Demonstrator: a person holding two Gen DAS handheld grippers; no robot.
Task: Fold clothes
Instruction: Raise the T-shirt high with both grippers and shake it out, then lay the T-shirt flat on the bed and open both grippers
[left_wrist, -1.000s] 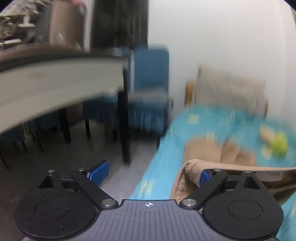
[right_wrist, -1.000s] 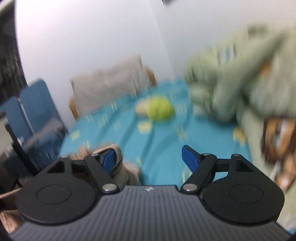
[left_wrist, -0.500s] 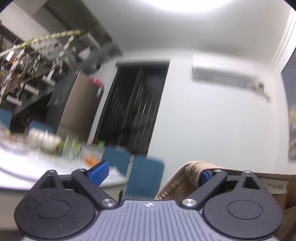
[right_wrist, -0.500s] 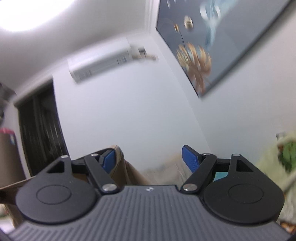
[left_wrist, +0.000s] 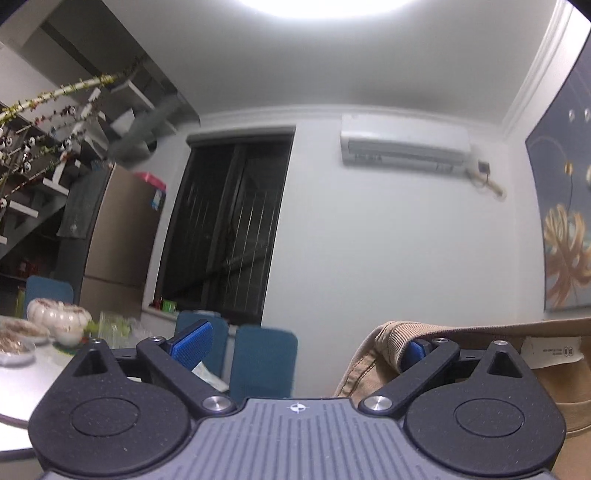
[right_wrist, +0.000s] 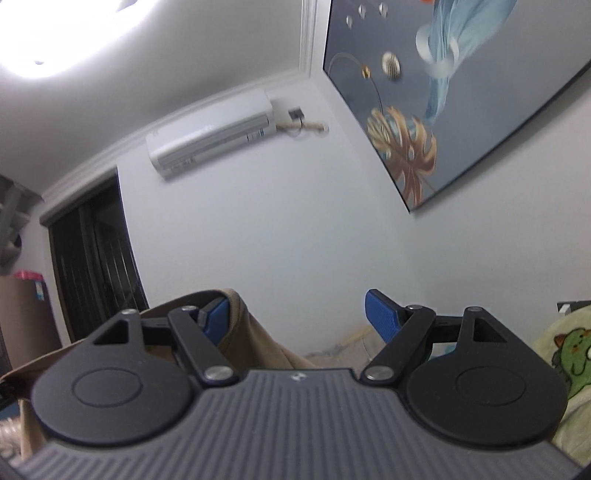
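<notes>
A tan corduroy garment (left_wrist: 480, 332) with a white label hangs stretched between my two grippers. In the left wrist view its waistband edge is hooked over the right blue pad, and my left gripper (left_wrist: 306, 343) stands open, pointing up at the far wall. In the right wrist view the same garment (right_wrist: 255, 332) drapes over the left blue pad, and my right gripper (right_wrist: 299, 314) stands open too, tilted up toward the ceiling. The rest of the garment hangs below, out of view.
A dining table (left_wrist: 22, 384) with dishes and blue chairs (left_wrist: 264, 358) are at lower left. A dark door (left_wrist: 229, 229), an air conditioner (left_wrist: 404, 147) and a wall painting (right_wrist: 461, 92) are ahead. A green cartoon blanket (right_wrist: 569, 354) lies at right.
Both grippers have swung upward from facing the teal-covered bed to facing the wall and ceiling, lifting the tan garment with them. The jaws stand as wide as before.
</notes>
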